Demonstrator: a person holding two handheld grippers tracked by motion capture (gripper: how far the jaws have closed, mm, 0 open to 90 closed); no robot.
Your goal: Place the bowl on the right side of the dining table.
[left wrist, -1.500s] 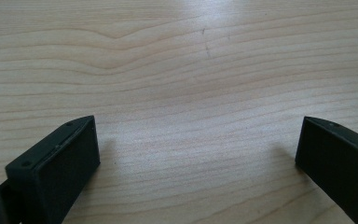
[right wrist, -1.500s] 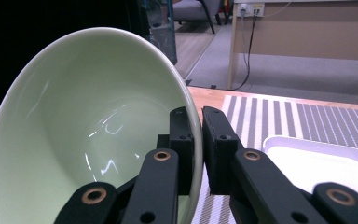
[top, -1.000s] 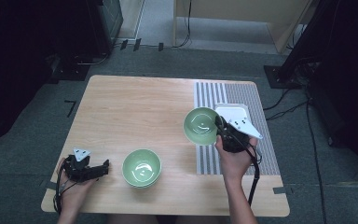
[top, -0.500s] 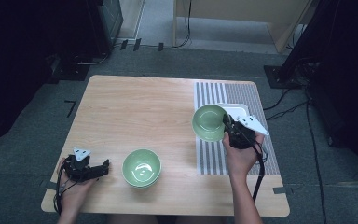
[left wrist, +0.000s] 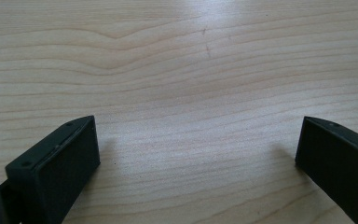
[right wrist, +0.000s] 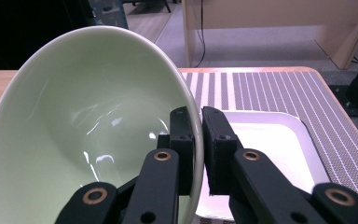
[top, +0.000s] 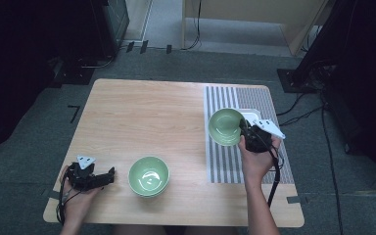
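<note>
Dim, dark-edged high view; soft overhead glare inside the bowl (right wrist: 74, 140) left of the fingers (right wrist: 182, 140); slight softness throughout.

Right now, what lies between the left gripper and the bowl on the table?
Nothing: in the high view, bare wooden table separates the open left gripper from the bowl.

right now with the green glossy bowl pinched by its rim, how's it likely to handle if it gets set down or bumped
The glossy pale green bowl looks glazed and rigid, so probably slippery and breakable if knocked. The right gripper clamps only its thin rim with the bowl tilted, so it may pivot or slip in the grip. Its round sides suggest it could rock when set on the white tray.
</note>
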